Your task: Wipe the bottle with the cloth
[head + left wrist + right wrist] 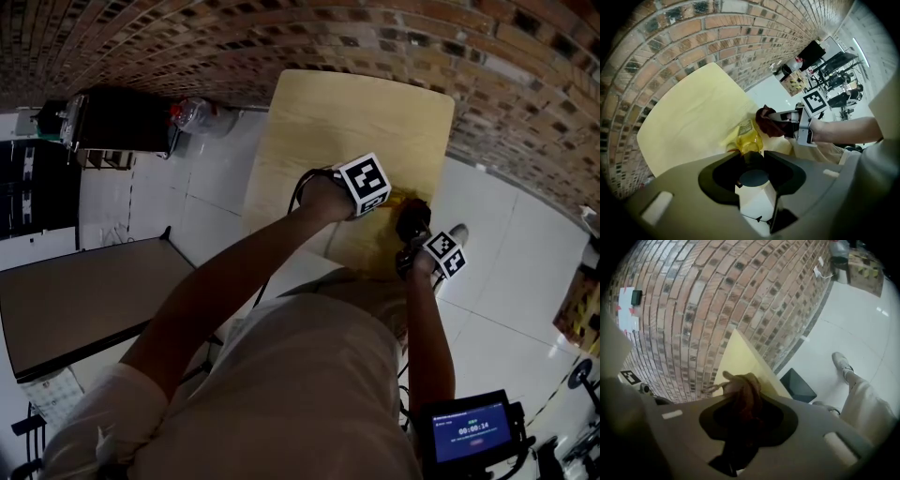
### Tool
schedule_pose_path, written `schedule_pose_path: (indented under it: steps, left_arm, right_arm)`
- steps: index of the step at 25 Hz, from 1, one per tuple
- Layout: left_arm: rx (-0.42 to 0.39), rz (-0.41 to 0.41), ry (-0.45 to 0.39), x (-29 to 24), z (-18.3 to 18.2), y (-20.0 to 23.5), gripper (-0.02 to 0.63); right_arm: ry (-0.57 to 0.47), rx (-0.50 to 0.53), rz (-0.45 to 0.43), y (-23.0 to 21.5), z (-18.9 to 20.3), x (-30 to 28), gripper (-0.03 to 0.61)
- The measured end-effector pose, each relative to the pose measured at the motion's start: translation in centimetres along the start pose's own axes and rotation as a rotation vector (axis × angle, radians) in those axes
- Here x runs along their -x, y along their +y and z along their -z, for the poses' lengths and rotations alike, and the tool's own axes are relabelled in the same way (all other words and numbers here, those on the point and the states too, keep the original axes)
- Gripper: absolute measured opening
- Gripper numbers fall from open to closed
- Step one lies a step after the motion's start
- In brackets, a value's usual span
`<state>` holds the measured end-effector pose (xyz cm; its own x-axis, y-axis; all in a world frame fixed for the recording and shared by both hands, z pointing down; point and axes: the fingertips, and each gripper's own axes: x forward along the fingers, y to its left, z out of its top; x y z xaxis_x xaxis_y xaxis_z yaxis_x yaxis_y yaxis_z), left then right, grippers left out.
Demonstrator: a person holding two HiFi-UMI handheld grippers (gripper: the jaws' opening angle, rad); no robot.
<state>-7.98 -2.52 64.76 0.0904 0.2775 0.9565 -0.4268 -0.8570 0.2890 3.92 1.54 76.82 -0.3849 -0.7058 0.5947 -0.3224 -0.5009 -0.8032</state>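
As left gripper view alone shows, cloth [769,123] against labelled bottle [749,138]

Only one timer legible
On the small blue screen [472,433] low at the person's right side: white digits, seemingly 00:00:14; finer lines above and below too small to read. On the bottle [749,140], by the desk's right edge: a pale label [745,125], print blurred, illegible.

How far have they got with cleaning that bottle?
Done: the left gripper grips the bottle above the table, and the right gripper grips the cloth. In hand: the cloth appears to touch the bottle's far end, so wiping seems under way. Left: how much is wiped, I cannot tell.
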Motion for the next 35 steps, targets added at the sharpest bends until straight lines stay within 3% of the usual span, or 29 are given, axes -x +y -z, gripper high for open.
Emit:
schedule_pose_path:
  steps: [2, 7, 11, 13, 16, 20, 24, 29, 31, 32, 35]
  left_arm:
    - [-0.03, -0.029, -0.011, 0.0, -0.1, 0.0, 0.18]
    - [-0.185, -0.062, -0.078, 0.4, -1.0, -0.6, 0.293]
    - [-0.367, -0.09, -0.132, 1.3, -0.9, -1.1, 0.381]
    - [-0.486, -0.131, -0.175, 2.2, -0.6, -0.9, 0.385]
    - [-0.633, -0.156, -0.147, 2.1, 2.0, -0.5, 0.385]
    - [-0.694, -0.153, -0.092, 0.5, 4.8, 0.5, 0.354]
    - [-0.757, -0.254, -0.107, -0.1, 4.6, 1.8, 0.289]
    - [-0.988, -0.354, -0.103, -1.0, 3.6, 1.4, 0.272]
    - [-1.056, -0.368, -0.108, -1.3, 3.2, 0.9, 0.208]
    - [-1.062, -0.366, -0.115, -1.4, 3.0, 0.7, 0.174]
    - [-1.003, -0.367, -0.128, -1.2, 2.4, 0.8, 0.166]
  right_arm:
    - [-0.025, 0.001, 0.0, -0.6, -1.1, 0.9, 0.087]
    - [-0.022, 0.065, -0.011, -1.0, -1.7, 2.0, 0.087]
    - [0.014, 0.125, -0.028, -0.2, -0.4, 1.9, 0.087]
    - [0.036, 0.164, -0.037, 0.5, 0.4, 1.7, 0.087]
    - [0.072, 0.22, -0.052, 1.6, 1.7, 1.4, 0.087]
    - [0.114, 0.253, -0.069, 2.7, 3.1, 0.9, 0.087]
    - [0.126, 0.282, -0.07, 3.1, 3.6, 0.8, 0.087]
    - [0.13, 0.289, -0.04, 2.1, 3.5, 1.7, 0.087]
    - [0.129, 0.289, -0.027, 1.8, 3.3, 2.2, 0.087]
    - [0.127, 0.29, -0.023, 1.7, 3.3, 2.4, 0.087]
    - [0.125, 0.297, -0.021, 1.7, 3.0, 2.8, 0.087]
